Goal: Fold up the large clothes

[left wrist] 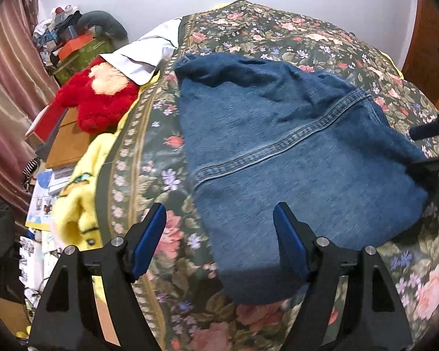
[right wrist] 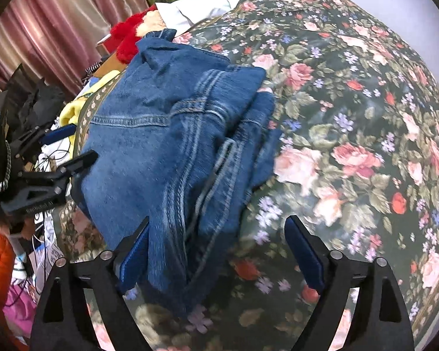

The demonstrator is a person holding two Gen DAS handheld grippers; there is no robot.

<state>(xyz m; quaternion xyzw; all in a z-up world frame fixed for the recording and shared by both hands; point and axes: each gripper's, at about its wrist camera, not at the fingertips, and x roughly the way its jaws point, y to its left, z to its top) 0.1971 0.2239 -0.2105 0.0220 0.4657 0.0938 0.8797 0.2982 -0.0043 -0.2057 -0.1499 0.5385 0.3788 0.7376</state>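
Observation:
A blue denim jacket (left wrist: 292, 152) lies partly folded on the floral bedspread (left wrist: 278, 29). My left gripper (left wrist: 219, 234) is open just above the jacket's near left edge, one finger over the cloth, one over the bedspread. In the right wrist view the jacket (right wrist: 166, 134) shows bunched folds with seams along its right side. My right gripper (right wrist: 218, 251) is open over the jacket's near right edge and holds nothing. The left gripper also shows at the left of the right wrist view (right wrist: 73, 146), open. The right gripper's fingertips (left wrist: 424, 130) show at the right edge of the left wrist view.
A red plush toy (left wrist: 96, 99), a yellow plush (left wrist: 79, 199) and a white pillow (left wrist: 143, 55) lie along the bed's left edge. Boxes and clutter (left wrist: 73, 44) stand by the pink curtain (left wrist: 8, 73). Bare floral bedspread (right wrist: 351, 117) stretches right of the jacket.

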